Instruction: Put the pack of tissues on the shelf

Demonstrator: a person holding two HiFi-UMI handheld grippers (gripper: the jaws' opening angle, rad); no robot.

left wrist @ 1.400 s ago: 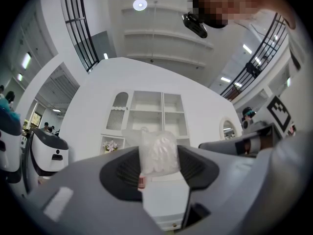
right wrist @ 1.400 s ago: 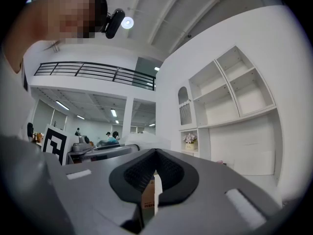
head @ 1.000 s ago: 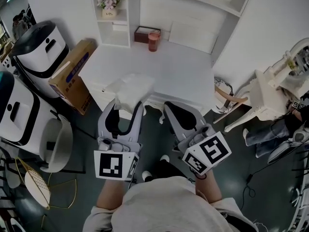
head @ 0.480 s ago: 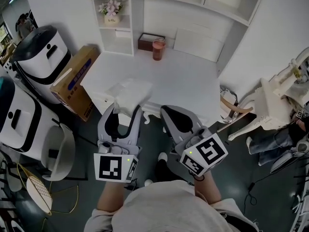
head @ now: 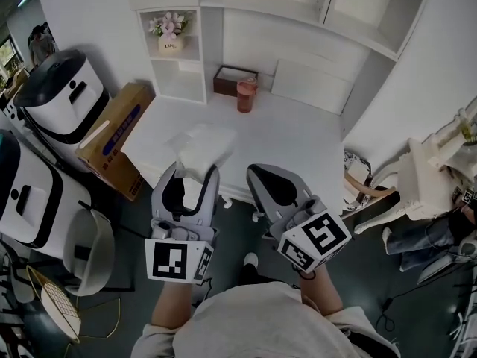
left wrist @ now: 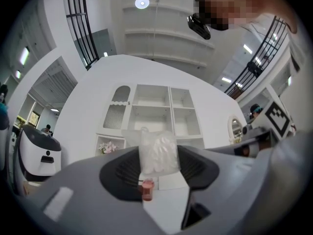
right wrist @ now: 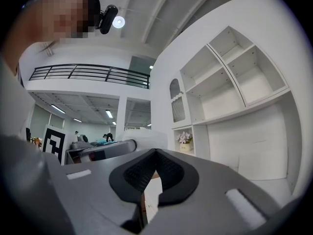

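Note:
The pack of tissues (head: 200, 144), white in clear crinkly wrap, is clamped between the jaws of my left gripper (head: 194, 173) and held above the front edge of the white desk (head: 298, 136). In the left gripper view the pack of tissues (left wrist: 157, 151) stands upright between the dark pads (left wrist: 124, 173), with the white shelf unit (left wrist: 161, 112) straight behind it. My right gripper (head: 258, 174) hovers beside the left one, over the desk's front edge. Its jaws are shut with nothing in them, and their tips touch in the right gripper view (right wrist: 155, 155).
At the back of the desk stand a pink cup (head: 246, 95) and a brown box (head: 232, 79). A flower pot (head: 168, 36) sits in a low shelf cubby (head: 179, 80). A cardboard box (head: 112, 136) and white machines (head: 63, 84) stand at the left, and a white chair (head: 428, 177) at the right.
The view has moved toward the desk and shelves, which now sit lower in the head view. Both grippers keep their pose, the left still gripping the tissues.

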